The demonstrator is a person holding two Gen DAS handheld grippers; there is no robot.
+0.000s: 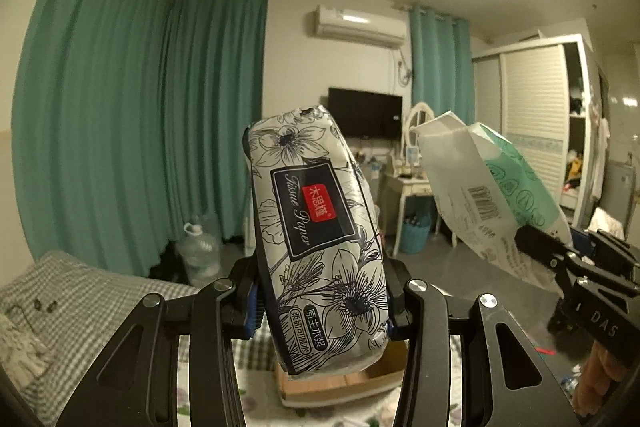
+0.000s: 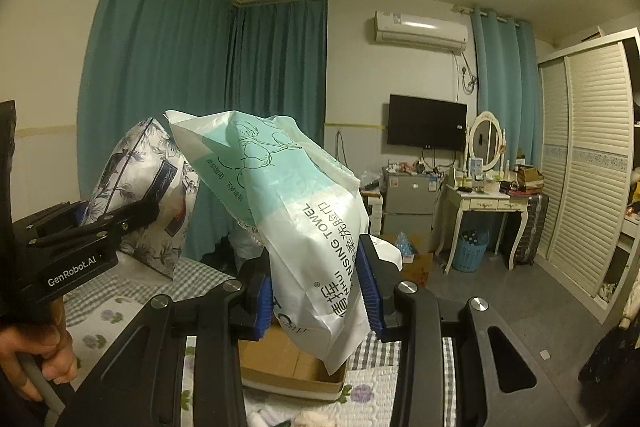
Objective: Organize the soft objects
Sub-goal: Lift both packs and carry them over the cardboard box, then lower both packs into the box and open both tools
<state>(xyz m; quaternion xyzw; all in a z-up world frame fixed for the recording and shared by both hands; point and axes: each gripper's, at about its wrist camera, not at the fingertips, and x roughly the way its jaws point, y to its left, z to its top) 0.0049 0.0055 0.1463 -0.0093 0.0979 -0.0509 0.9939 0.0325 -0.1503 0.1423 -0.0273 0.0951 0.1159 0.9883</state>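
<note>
My left gripper (image 1: pixel 320 311) is shut on a tissue paper pack (image 1: pixel 316 227), white with black flower drawings, held upright in the air. My right gripper (image 2: pixel 316 287) is shut on a white and mint green cleansing towel bag (image 2: pixel 288 195), also held up. In the left wrist view the towel bag (image 1: pixel 492 195) and the right gripper (image 1: pixel 560 259) are at the right. In the right wrist view the tissue pack (image 2: pixel 148 187) and the left gripper (image 2: pixel 92 227) are at the left. An open cardboard box (image 2: pixel 288 367) sits on the bed below both grippers.
The bed (image 1: pixel 68 303) has a grey checked cover and a flower-print quilt (image 2: pixel 100 327). Teal curtains (image 1: pixel 120 107), a water jug (image 1: pixel 200 251), a TV (image 2: pixel 427 125), a dressing table (image 2: pixel 484 203) and a wardrobe (image 2: pixel 588 167) stand beyond.
</note>
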